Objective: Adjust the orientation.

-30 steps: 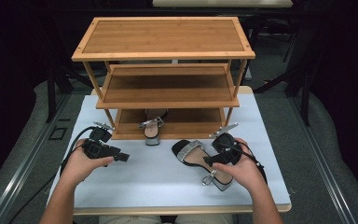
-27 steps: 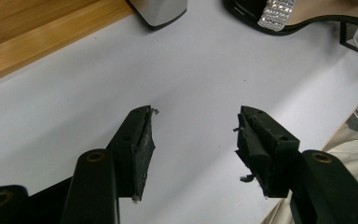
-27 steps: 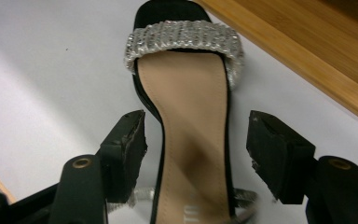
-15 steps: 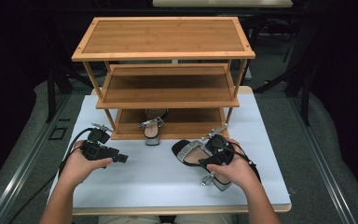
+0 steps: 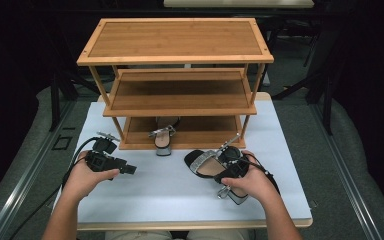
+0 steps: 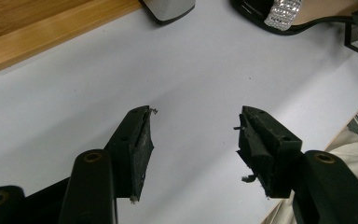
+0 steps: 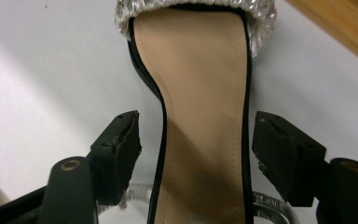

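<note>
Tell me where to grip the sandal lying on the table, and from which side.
Grip the sandal across its narrow waist, behind the sparkly toe strap, coming from above and from the heel end. The insole is slimmest there, and the open right gripper already straddles it, one jaw on each side. The strap and heel are probably less steady holds.

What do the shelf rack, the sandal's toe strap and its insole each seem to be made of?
Shelf rack: likely bamboo or wood, satin finish, showing fine straight grain. Toe strap: probably rhinestone or glitter fabric, sparkling silver facets. Insole: smooth tan leather or faux leather, matte, stitched along its edge.
</note>
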Demonstrator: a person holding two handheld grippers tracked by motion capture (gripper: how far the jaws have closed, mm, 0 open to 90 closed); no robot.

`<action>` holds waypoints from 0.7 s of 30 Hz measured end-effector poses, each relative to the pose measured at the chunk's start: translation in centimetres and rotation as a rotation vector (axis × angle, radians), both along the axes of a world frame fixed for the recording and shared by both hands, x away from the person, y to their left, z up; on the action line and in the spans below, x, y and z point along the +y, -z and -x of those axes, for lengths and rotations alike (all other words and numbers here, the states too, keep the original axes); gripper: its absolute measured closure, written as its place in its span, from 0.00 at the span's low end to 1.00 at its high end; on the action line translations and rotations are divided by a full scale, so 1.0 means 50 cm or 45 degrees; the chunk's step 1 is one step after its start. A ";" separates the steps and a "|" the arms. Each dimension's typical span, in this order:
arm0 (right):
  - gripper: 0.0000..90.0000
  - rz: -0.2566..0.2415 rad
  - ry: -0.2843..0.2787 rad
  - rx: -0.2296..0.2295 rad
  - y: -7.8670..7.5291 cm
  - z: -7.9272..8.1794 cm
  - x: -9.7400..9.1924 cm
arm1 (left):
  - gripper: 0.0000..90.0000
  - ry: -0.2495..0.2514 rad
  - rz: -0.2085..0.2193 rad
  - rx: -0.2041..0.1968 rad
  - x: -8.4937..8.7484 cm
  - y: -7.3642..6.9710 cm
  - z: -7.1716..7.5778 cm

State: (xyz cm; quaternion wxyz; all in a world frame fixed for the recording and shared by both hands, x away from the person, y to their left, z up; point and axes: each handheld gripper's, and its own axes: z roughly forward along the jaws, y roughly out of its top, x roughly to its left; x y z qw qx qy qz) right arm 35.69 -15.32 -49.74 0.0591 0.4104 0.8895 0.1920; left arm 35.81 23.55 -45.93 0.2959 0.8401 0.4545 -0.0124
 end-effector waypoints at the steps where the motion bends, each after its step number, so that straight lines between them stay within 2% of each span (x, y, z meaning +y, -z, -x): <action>1: 0.35 0.010 -0.003 0.019 -0.002 -0.003 0.001 | 0.49 0.000 0.001 -0.003 0.000 -0.001 0.000; 5: 0.35 0.122 -0.014 0.074 -0.007 -0.020 0.006 | 0.49 -0.002 0.011 -0.010 0.003 -0.005 0.001; 8: 0.35 0.160 -0.031 0.128 -0.007 -0.029 0.011 | 0.49 -0.011 0.019 -0.018 0.008 -0.008 0.002; 9: 0.35 0.160 -0.031 0.128 -0.007 -0.029 0.011 | 0.49 -0.011 0.019 -0.018 0.008 -0.008 0.002; 13: 0.34 0.154 -0.025 0.211 0.000 -0.041 0.008 | 0.49 -0.018 0.027 -0.018 0.016 -0.009 0.001; 15: 0.34 0.152 -0.048 0.245 0.004 -0.042 0.009 | 0.49 -0.022 0.029 -0.018 0.018 -0.008 0.001; 21: 0.36 0.173 -0.050 0.296 0.012 -0.043 0.018 | 0.49 -0.022 0.028 -0.016 0.017 -0.007 0.000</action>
